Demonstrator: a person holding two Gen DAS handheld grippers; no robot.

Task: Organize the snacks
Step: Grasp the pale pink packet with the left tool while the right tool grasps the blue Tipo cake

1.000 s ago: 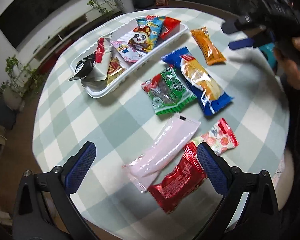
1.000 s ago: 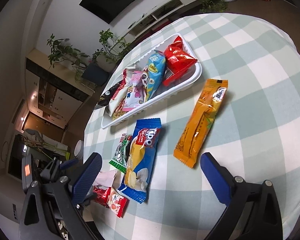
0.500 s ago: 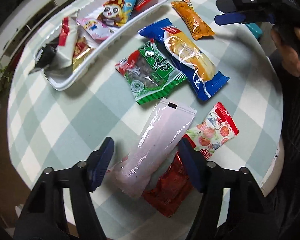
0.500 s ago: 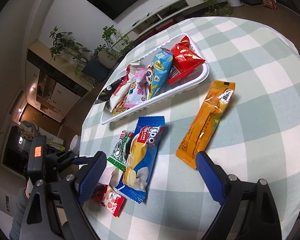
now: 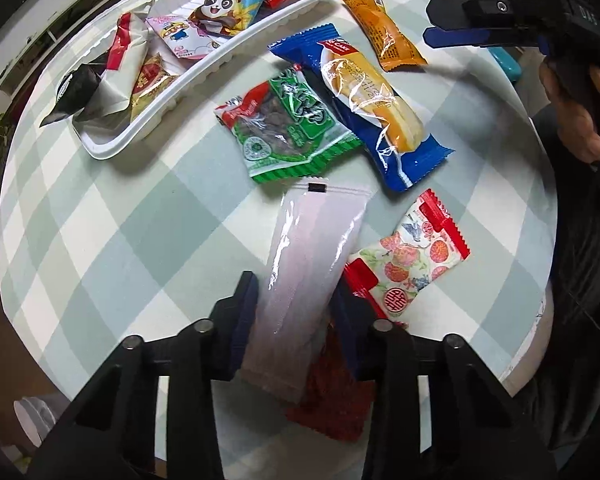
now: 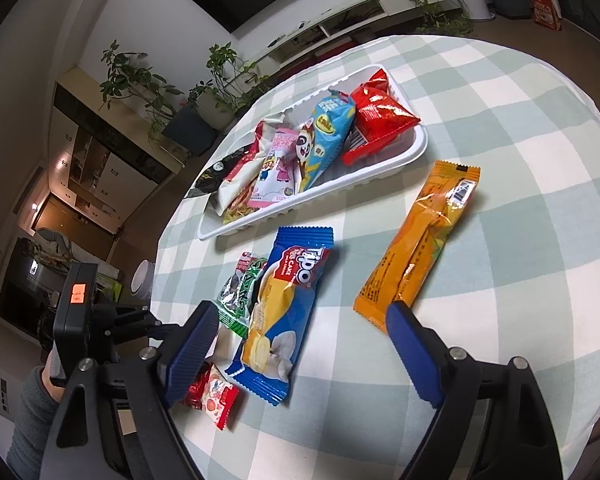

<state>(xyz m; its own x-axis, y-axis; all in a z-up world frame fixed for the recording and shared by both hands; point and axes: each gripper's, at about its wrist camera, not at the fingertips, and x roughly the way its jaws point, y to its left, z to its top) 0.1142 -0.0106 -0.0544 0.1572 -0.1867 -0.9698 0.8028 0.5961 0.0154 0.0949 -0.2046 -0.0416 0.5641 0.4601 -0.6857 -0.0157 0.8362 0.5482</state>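
We take the white tray [image 5: 204, 76] as our landmark, since that is where the loose snacks presumably belong. Nearest us, our left gripper [image 5: 296, 300] has just been closing around the pale pink packet [image 5: 312, 264], which lies between its jaws; the pads look to be touching its edges, gripping it for the lift. That packet rests partly over a red packet [image 5: 332, 396], well short of the tray. Our right gripper [image 6: 300, 332] hangs released, jaws narrowing slightly around nothing, above the orange bar [image 6: 420, 248], which lies just beside the tray
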